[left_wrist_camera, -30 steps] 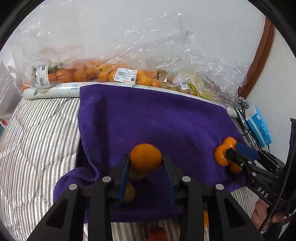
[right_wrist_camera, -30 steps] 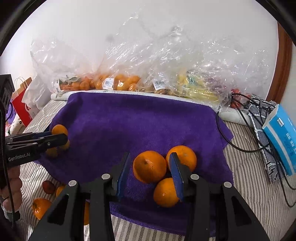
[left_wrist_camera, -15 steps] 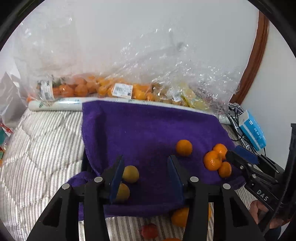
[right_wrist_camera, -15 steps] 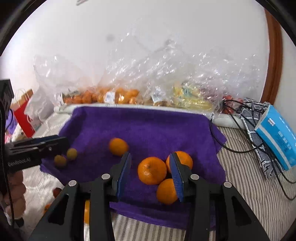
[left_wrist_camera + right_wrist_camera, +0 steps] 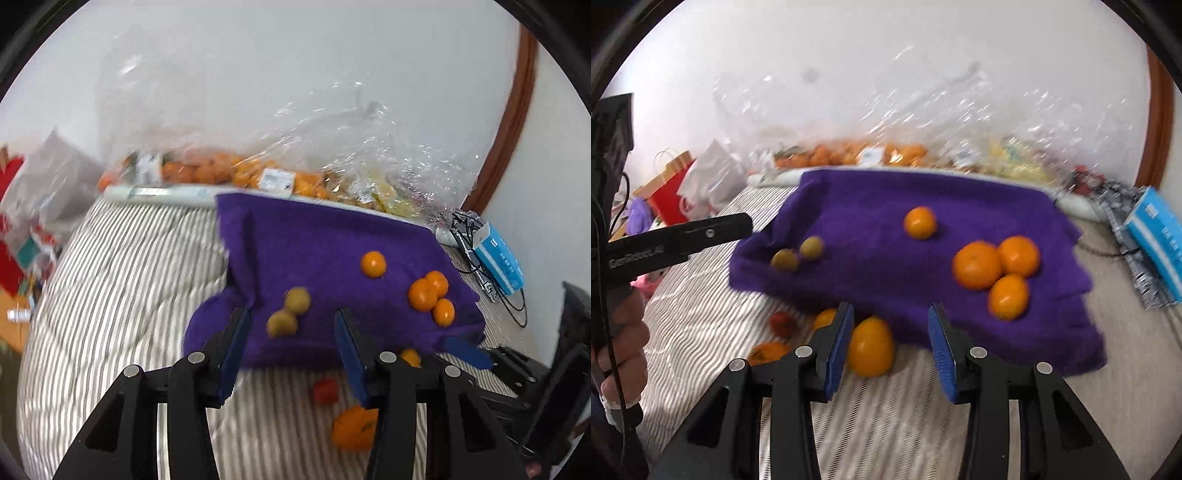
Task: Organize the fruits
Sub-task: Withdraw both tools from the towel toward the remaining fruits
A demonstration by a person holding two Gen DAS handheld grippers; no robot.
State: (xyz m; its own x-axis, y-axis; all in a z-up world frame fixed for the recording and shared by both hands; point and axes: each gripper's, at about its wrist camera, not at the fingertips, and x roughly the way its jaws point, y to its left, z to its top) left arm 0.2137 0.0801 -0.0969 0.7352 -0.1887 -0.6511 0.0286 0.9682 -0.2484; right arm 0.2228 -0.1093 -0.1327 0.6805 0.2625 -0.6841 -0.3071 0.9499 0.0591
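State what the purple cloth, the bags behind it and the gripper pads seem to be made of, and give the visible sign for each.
Purple cloth: probably terry towelling, matt and fuzzy, sagging in soft folds at its edges.
Bags: thin clear plastic film, glossy; crinkled glints, and the fruit shows through.
Gripper pads: blue, with fine ridges, likely rubber or soft plastic, though blur leaves this open.

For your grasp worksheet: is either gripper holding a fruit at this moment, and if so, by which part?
Nothing is held. The left gripper and the right gripper both stand open with no fruit pressed between their pads; the oranges lie loose on the purple towel.
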